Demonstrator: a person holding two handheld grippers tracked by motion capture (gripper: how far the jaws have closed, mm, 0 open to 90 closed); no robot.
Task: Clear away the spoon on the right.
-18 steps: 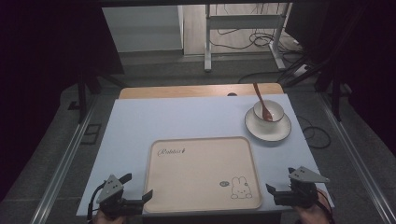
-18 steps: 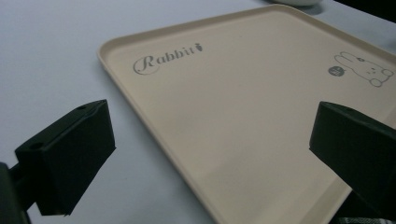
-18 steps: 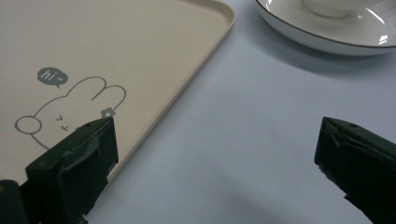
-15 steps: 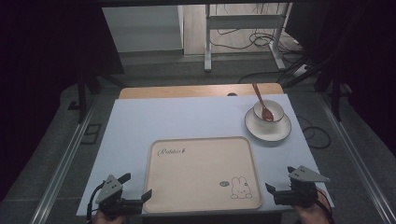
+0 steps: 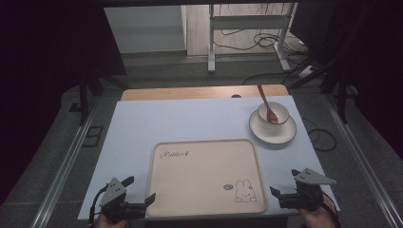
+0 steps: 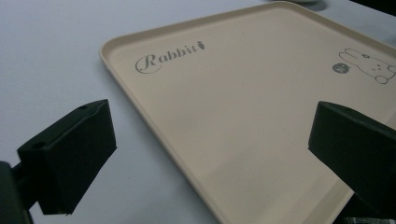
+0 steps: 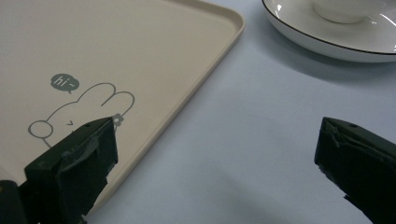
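Left claw and right claw both gaping, either side of my beige rectangular plastic tray.

Tray lies flat on the pale blue table; white bowl with red spoon far right.

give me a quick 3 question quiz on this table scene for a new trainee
1. True or false: the spoon lies flat on the tray.
2. What stands on the plate? A) bowl B) bottle C) can
3. Fill in: the animal drawn on the tray is a ____.

Key: 1 false, it leans in the bowl. 2 A. 3 rabbit.
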